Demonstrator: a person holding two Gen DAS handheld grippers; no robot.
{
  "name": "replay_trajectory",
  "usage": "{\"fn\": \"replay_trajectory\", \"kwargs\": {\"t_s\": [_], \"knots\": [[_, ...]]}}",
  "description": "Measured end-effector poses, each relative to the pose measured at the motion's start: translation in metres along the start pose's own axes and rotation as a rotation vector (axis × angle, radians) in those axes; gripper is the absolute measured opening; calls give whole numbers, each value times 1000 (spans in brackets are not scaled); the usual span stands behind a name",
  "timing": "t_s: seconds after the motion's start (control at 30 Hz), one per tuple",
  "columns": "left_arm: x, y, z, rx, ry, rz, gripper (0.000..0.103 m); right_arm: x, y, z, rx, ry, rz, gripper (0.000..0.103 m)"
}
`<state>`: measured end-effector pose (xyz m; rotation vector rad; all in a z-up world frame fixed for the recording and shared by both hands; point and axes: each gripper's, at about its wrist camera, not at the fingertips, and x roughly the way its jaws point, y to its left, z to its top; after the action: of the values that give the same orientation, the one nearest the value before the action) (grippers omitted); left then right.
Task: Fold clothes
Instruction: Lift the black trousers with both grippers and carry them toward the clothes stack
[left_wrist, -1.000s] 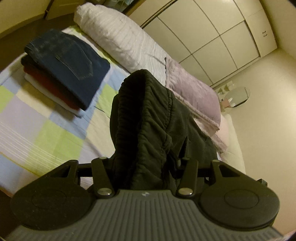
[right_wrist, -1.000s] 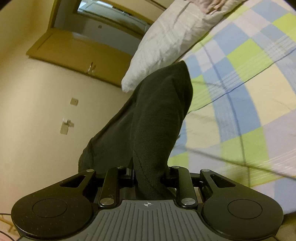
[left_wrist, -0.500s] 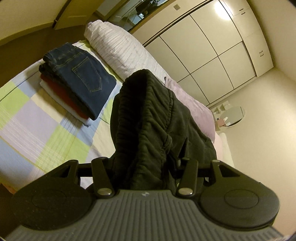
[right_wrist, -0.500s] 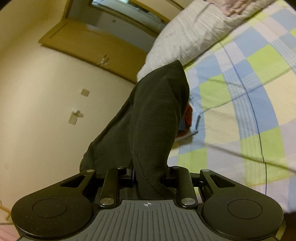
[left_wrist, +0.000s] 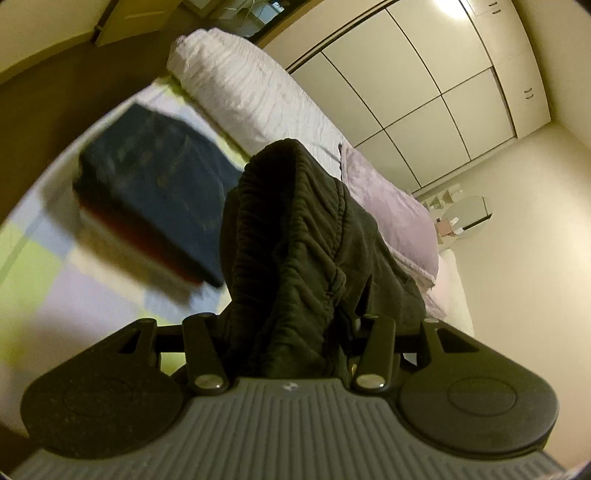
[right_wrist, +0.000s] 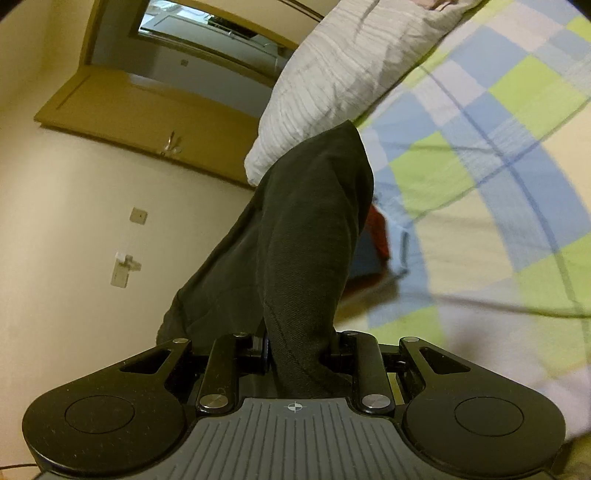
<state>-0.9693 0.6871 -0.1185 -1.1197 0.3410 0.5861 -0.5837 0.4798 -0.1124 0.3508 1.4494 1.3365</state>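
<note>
Left gripper (left_wrist: 291, 328) pinching black sweatpants (left_wrist: 295, 236) | right gripper (right_wrist: 299, 347) pinching them too | folded clothes stack (left_wrist: 155, 192) at 10 o'clock

Folded stack (left_wrist: 155, 199) lies on the bed (left_wrist: 55, 295), near its head edge. Pillow (left_wrist: 255, 96) lies behind the stack along that edge; second pillow (left_wrist: 391, 210) lies beside the first.
</note>
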Motion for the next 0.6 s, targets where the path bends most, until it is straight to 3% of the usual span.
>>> {"fn": "replay_trajectory", "kwargs": {"t_s": [0.33, 0.6], "knots": [[12, 26, 163, 94, -68, -38, 45, 133, 78, 74, -35, -72, 90, 24], [50, 63, 207, 53, -46, -25, 45, 200, 84, 106, -57, -56, 50, 24]]}}
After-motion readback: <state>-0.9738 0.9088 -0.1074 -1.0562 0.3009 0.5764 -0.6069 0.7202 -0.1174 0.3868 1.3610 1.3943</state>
